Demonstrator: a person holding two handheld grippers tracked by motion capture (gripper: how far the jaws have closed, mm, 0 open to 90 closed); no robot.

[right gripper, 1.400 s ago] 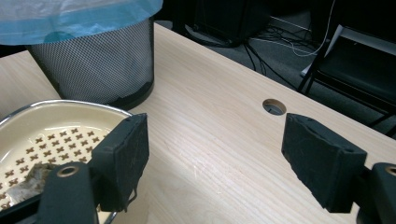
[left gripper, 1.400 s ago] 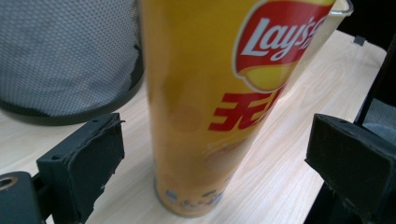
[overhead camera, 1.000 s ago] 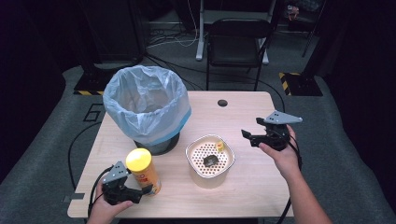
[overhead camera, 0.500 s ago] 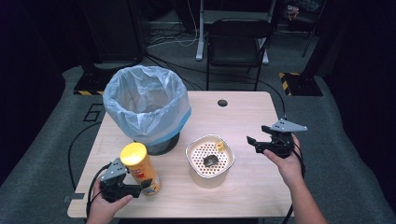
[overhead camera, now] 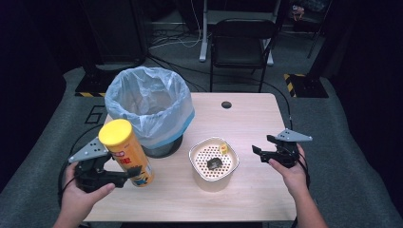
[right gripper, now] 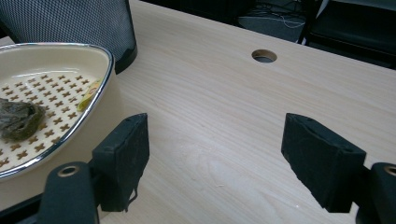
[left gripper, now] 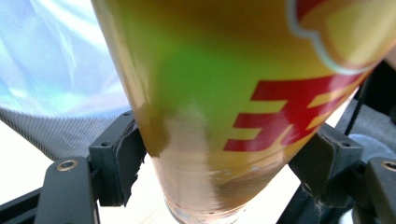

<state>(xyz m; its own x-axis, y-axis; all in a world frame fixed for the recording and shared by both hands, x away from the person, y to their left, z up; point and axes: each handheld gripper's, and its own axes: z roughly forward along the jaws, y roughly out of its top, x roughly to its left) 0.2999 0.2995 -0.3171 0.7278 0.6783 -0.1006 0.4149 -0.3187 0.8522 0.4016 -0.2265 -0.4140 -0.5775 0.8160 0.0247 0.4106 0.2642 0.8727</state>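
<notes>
The left gripper (overhead camera: 127, 172) holds a tall yellow canister (overhead camera: 126, 153) with a yellow lid, its fingers (left gripper: 122, 161) closed on the lower part of the tube. In the left gripper view the canister stands between the two black fingers, one pad pressed against its side at 9 o'clock and the other at 3 o'clock, with the tube's clear bottom rim just below them. In the high view the canister is tilted, its lid leaning toward 11 o'clock, and its base hangs above the surface (overhead camera: 247, 118) near the front left corner. It sits at about 7 o'clock from the bin (overhead camera: 147, 107), a black mesh basket lined with a pale blue bag, and the lid is just beside the bag's rim.

The right gripper (overhead camera: 257, 152) is held near the right edge of the surface, at 3 o'clock from the white bowl (overhead camera: 200, 151). Its fingers (right gripper: 123, 158) stand moderately apart with nothing between them, only bare wood showing in the gap. The bowl has a perforated floor and holds a dark crumpled lump (overhead camera: 213, 164) and a small yellow scrap (overhead camera: 223, 148). A round hole (overhead camera: 226, 104) lies in the surface at 12 o'clock from the bowl.
</notes>
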